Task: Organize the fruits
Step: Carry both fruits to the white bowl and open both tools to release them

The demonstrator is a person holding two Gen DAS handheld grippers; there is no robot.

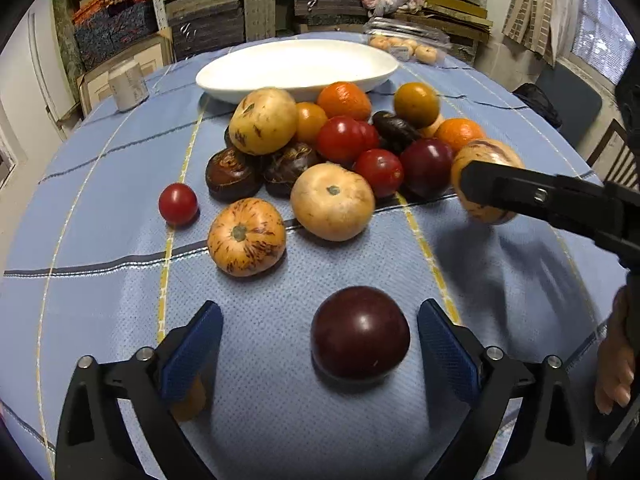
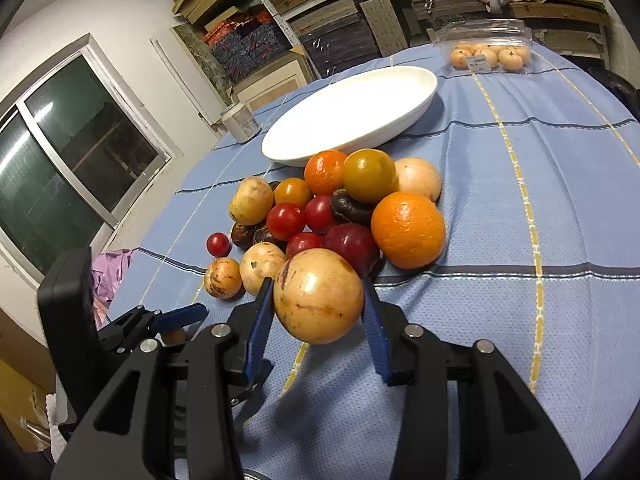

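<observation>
Left gripper [image 1: 320,344] jaws apart, plum [image 1: 360,332] on the cloth [image 1: 100,200] between them, pads not touching it. Right gripper [image 2: 318,308] clamped on a pale speckled fruit [image 2: 318,296], held off the cloth near the pile [image 1: 340,140]. White dish [image 1: 296,66] behind pile, toward far edge.
</observation>
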